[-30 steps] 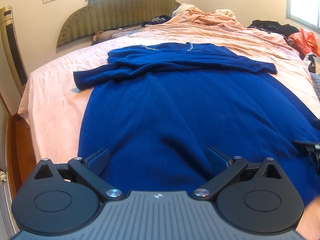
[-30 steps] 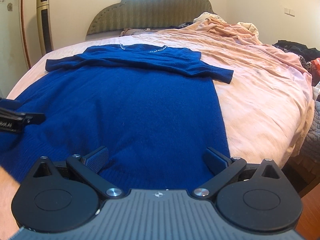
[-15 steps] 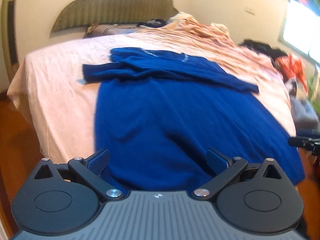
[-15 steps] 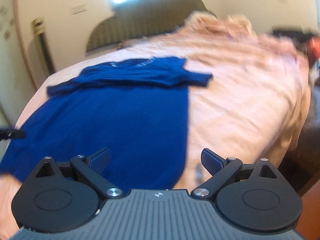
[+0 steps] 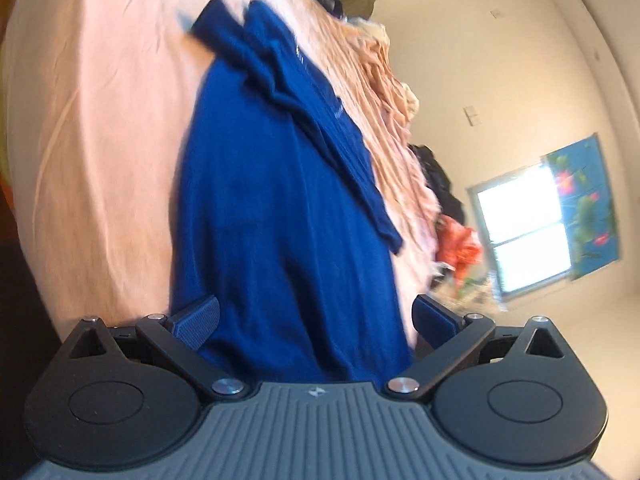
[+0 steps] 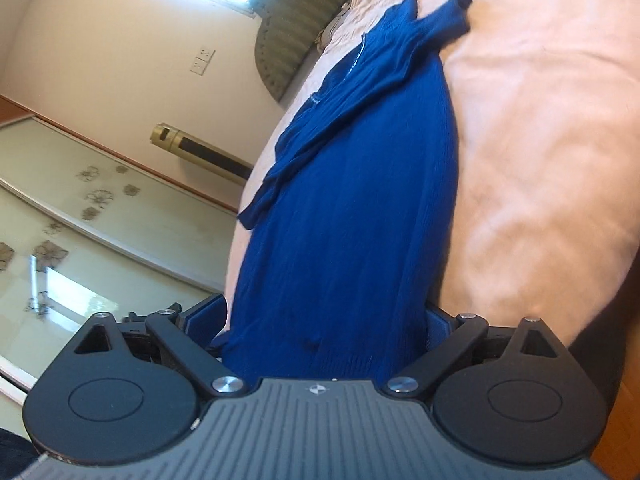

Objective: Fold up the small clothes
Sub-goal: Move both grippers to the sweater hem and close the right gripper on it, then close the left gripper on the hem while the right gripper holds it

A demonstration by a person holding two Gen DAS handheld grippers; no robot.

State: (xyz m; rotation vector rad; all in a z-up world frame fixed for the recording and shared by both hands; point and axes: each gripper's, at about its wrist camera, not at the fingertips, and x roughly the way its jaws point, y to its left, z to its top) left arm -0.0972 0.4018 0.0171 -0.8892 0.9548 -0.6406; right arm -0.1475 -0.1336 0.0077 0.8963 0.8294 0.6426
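A dark blue knit sweater (image 5: 280, 184) lies flat on the pink bed sheet (image 5: 100, 120), with its sleeves folded across the chest at the far end. Both views are tilted sideways. My left gripper (image 5: 316, 316) is open at the sweater's near hem, with the fabric lying between its wide-spread fingers (image 5: 196, 316). The right wrist view shows the same sweater (image 6: 352, 208) running away over the sheet (image 6: 540, 160). My right gripper (image 6: 322, 320) is also open, its fingers (image 6: 204, 320) straddling the hem. The hem itself is hidden behind both gripper bodies.
A crumpled peach blanket (image 5: 384, 64), dark clothes (image 5: 436, 176) and orange fabric (image 5: 460, 244) lie on the bed's far side near a window (image 5: 520, 232). A padded headboard (image 6: 288, 40), a gold tower fan (image 6: 200, 148) and a patterned sliding door (image 6: 60, 220) stand past the other side.
Both grippers have rolled sideways, moved apart and closed in on the sweater's hem. The fabric now sits between each pair of fingers. Both stay open.
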